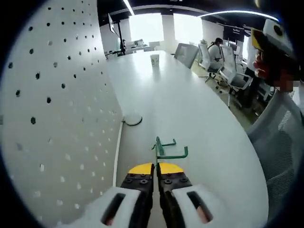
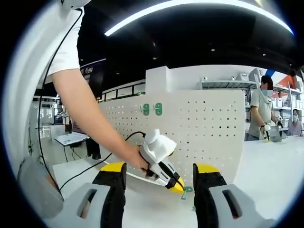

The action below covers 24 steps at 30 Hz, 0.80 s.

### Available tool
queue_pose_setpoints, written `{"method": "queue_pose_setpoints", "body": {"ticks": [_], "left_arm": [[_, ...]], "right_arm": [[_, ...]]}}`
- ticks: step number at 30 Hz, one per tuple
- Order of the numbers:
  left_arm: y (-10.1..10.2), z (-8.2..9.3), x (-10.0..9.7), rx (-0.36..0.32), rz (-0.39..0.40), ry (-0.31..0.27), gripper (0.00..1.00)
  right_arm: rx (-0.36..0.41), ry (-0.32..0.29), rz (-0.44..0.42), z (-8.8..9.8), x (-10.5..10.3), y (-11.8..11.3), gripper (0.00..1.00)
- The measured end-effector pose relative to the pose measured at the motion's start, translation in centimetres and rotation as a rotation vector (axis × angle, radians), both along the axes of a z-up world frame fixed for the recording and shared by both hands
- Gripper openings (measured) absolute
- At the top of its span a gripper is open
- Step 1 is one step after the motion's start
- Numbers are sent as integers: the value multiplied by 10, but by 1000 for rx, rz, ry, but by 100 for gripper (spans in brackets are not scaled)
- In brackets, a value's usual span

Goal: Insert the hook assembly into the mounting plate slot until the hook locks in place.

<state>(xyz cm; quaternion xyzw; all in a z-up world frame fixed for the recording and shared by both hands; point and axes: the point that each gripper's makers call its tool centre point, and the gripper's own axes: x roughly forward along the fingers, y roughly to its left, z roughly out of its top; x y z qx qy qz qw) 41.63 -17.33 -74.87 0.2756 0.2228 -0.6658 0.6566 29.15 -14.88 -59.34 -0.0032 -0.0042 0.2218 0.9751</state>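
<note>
On the white table (image 1: pixel 199 114), beside the pegboard (image 1: pixel 57 95), our green hook assembly (image 1: pixel 167 148) lies just ahead of the left gripper (image 1: pixel 156 178), whose jaws are closed on nothing. We hold the right gripper (image 2: pixel 159 178) wide open, well back. Two green plates (image 2: pixel 152 109) already hang on the board; picking up and inserting remain.

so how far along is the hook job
Early. Done: the left gripper is shut on the green hook, lying on the table. In hand: lifting it. Left: inserting it into the white pegboard. The right gripper is open.
</note>
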Motion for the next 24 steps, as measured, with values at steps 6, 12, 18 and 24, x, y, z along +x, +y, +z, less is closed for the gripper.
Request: {"method": "queue_pose_setpoints", "body": {"ticks": [6, 12, 18, 24], "left_arm": [[1, 19, -9, -64, 10, -6, 2], [4, 36, -11, -122, 42, -3, 2], [10, 54, -12, -172, 60, -24, 2], [19, 74, -13, -244, 105, -30, 2]], "right_arm": [[20, -10, -4, 7, 1, 0, 55], [34, -21, -4, 13, 1, 0, 55], [44, -29, -1, 18, 2, 2, 55], [55, -41, 3, 27, 4, 6, 55]]}}
